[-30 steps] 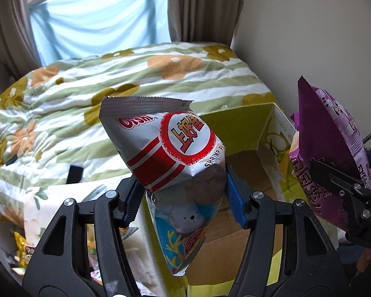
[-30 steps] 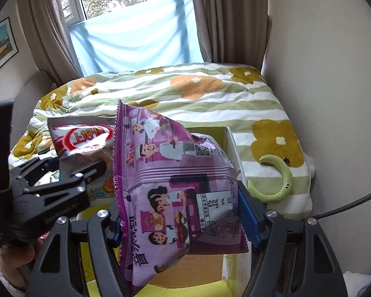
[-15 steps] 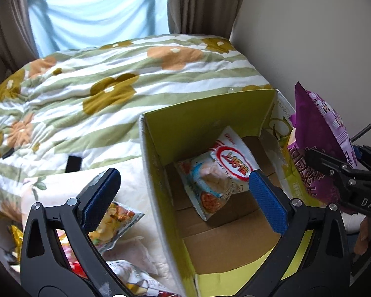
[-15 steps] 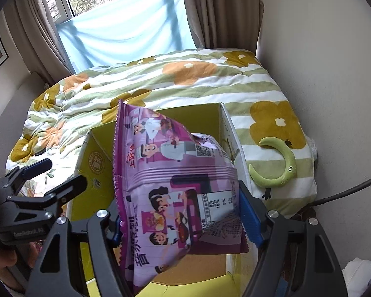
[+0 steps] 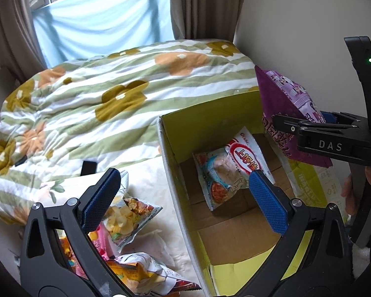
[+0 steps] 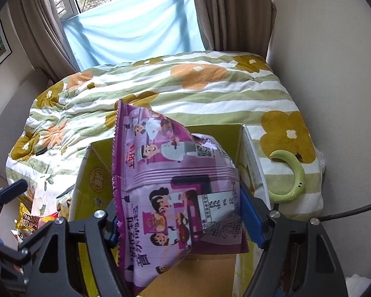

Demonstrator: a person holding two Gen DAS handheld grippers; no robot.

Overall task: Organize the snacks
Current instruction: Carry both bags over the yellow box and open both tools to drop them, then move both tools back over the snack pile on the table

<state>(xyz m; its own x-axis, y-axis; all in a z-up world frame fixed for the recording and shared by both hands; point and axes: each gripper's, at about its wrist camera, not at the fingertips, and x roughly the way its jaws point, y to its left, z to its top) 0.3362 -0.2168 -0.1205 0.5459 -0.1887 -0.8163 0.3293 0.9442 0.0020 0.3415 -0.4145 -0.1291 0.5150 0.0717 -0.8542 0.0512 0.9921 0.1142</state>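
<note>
Shrimp bag (image 5: 231,165) now lies in box (image 5: 175,148); left claw (image 5: 185,198) gapes empty; right claw (image 6: 183,220), loosening, pinches purple bag (image 6: 175,185).

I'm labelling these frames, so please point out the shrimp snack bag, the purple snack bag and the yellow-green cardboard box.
shrimp snack bag (image 5: 231,165), left wrist view, on its red-and-white front.
purple snack bag (image 6: 175,185), right wrist view, on its printed middle.
yellow-green cardboard box (image 5: 210,121), left wrist view, on its inner far wall.
</note>
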